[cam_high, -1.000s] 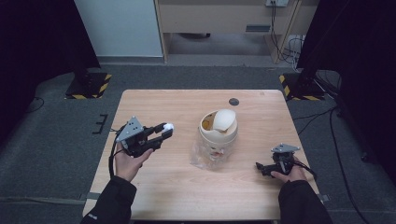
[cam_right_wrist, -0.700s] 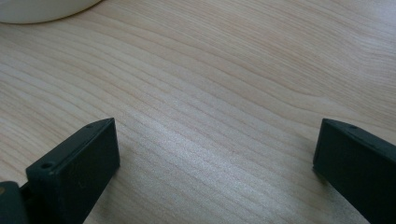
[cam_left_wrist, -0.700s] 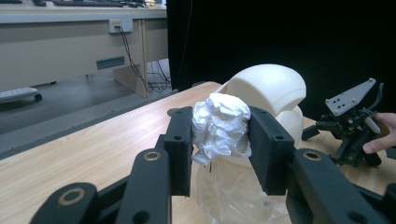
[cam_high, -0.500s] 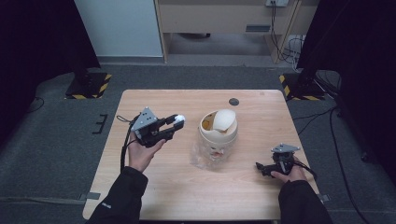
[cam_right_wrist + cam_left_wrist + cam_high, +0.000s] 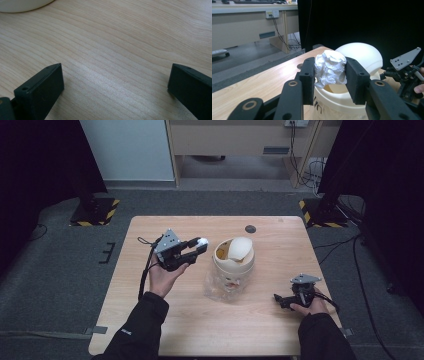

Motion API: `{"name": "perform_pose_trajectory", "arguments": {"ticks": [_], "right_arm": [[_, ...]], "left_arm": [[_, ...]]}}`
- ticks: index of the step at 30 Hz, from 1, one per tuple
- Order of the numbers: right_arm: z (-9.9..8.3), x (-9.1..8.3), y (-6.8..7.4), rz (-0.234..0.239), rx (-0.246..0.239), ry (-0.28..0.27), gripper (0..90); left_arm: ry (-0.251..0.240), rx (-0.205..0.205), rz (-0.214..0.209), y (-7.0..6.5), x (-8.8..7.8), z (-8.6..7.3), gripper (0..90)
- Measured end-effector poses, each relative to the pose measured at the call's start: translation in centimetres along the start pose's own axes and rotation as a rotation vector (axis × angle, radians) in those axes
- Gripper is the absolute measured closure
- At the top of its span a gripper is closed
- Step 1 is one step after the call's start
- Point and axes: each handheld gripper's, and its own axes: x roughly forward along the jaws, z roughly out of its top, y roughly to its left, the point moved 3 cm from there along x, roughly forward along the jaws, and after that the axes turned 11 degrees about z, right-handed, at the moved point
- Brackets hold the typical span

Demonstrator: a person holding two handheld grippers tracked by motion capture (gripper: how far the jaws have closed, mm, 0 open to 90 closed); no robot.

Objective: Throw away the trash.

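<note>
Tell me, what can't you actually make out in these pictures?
- Inside of the cream bin: in the high view its swing lid covers most; in the left gripper view the paper ball blocks the opening.
- Clear plastic at the bin's base: too small and see-through to identify.
- Dark round spot on the table: too small.
- Bin in the right gripper view: cut off by the top edge.

Bare wooden table lies open at six o'clock; the domed bin and clear plastic bag block the centre, a dark disc at twelve.
</note>
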Motion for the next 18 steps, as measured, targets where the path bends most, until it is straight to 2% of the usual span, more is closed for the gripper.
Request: {"name": "perform_pose_trajectory", "arguments": {"ticks": [11, 18], "right_arm": [[0.0, 0.0, 0.0, 0.000, 0.000, 0.000, 0.7], [0.0, 0.0, 0.0, 0.000, 0.000, 0.000, 0.7]], "left_arm": [[0.018, 0.004, 0.006, 0.0, 1.6, -0.1, 61.6], [0.027, 0.003, -0.007, -0.6, 3.1, -0.1, 61.5]]}}
